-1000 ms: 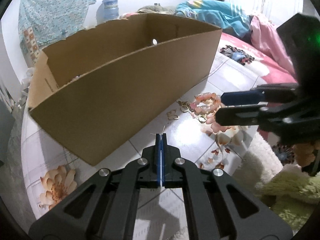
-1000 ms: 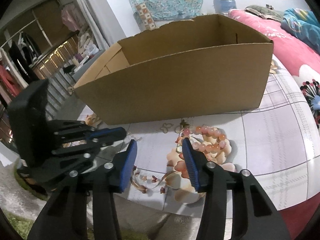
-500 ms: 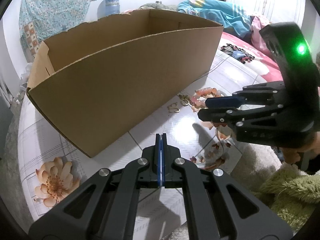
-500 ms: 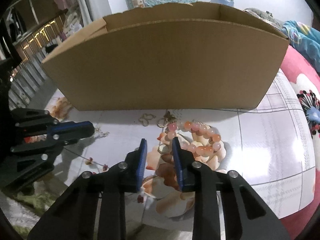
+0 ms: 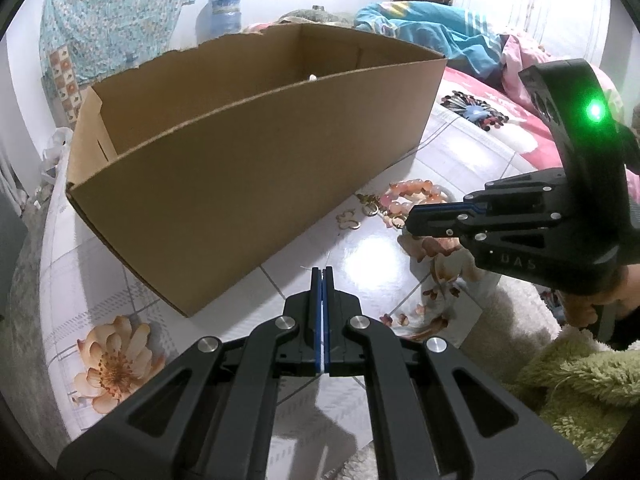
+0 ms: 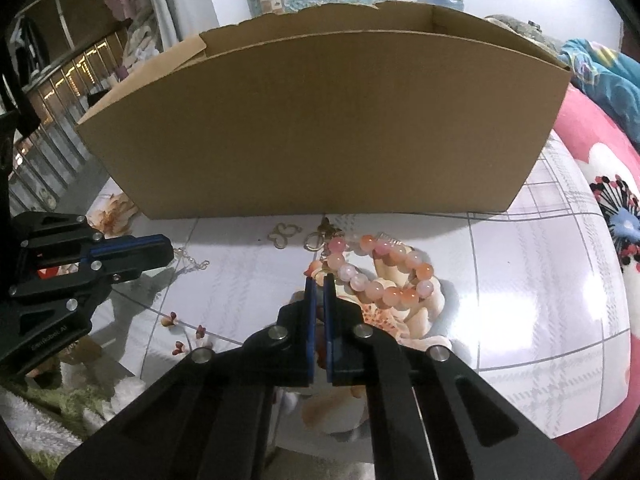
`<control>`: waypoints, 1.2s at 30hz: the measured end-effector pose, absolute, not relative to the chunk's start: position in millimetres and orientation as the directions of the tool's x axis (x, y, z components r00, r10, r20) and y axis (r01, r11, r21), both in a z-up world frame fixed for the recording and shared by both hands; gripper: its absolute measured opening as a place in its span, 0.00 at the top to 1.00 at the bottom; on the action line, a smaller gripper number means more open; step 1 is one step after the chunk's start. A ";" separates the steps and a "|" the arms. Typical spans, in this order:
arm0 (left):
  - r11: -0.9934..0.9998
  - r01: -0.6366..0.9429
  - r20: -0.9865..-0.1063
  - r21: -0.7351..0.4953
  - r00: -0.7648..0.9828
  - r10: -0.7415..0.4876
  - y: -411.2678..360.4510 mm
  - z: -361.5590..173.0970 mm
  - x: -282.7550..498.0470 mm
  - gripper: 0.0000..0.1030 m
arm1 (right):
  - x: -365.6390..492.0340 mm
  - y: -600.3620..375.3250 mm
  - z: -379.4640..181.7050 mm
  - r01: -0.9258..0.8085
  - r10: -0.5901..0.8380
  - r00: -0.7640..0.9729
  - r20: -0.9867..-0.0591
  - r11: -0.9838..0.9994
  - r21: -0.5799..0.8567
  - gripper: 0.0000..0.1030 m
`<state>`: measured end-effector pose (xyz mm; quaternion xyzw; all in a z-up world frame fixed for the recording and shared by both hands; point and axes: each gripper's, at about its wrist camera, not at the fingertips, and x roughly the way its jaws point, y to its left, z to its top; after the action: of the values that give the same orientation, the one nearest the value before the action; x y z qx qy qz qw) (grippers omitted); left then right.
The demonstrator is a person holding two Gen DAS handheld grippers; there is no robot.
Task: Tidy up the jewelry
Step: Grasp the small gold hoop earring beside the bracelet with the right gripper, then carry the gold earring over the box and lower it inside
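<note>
A pink and orange bead bracelet (image 6: 384,276) lies on the glossy floral table (image 6: 520,280) in front of a large open cardboard box (image 6: 320,128). A gold butterfly piece (image 6: 285,234) and a gold ring (image 6: 314,242) lie beside it. My right gripper (image 6: 319,278) is shut, its tips at the bracelet's left edge; whether they pinch anything I cannot tell. In the left wrist view the right gripper (image 5: 408,220) reaches in from the right over the bracelet (image 5: 416,194). My left gripper (image 5: 322,270) is shut on a thin chain (image 6: 192,260) near the box (image 5: 240,184).
The box fills the back of the table. A pink flowered bed (image 6: 592,128) lies to the right. A green shaggy rug (image 5: 580,380) sits below the table's front edge. A person's hand (image 5: 592,304) holds the right gripper's handle.
The right gripper's jaws have gone from wide apart to shut while it tipped down and closed in on the bracelet's left edge. The left gripper has stayed still and shut.
</note>
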<state>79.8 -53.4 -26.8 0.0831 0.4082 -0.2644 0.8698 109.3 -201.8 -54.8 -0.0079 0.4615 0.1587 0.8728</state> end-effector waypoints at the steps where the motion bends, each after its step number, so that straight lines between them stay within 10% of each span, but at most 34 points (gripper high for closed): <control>1: 0.846 0.528 -0.753 -0.068 0.530 -0.391 -53.5 -25.7 79.0 1.00 | 107.3 -204.0 -53.9 -0.284 0.272 0.526 -0.806 0.949 0.135 0.96; 15: 0.847 0.529 -0.753 -0.059 0.533 -0.386 -56.3 -22.5 71.4 1.00 | 118.0 -204.1 -58.0 -0.258 0.263 0.521 -0.812 0.955 0.143 0.76; 36: 0.847 0.527 -0.757 -0.065 0.528 -0.386 -55.1 -25.2 75.5 1.00 | 112.8 -202.6 -55.1 -0.285 0.259 0.541 -0.800 0.952 0.115 0.88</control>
<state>75.5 -55.1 -25.2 0.0860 0.4091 -0.2624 0.8697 112.8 -202.6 -55.1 -0.0144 0.4531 0.1548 0.8778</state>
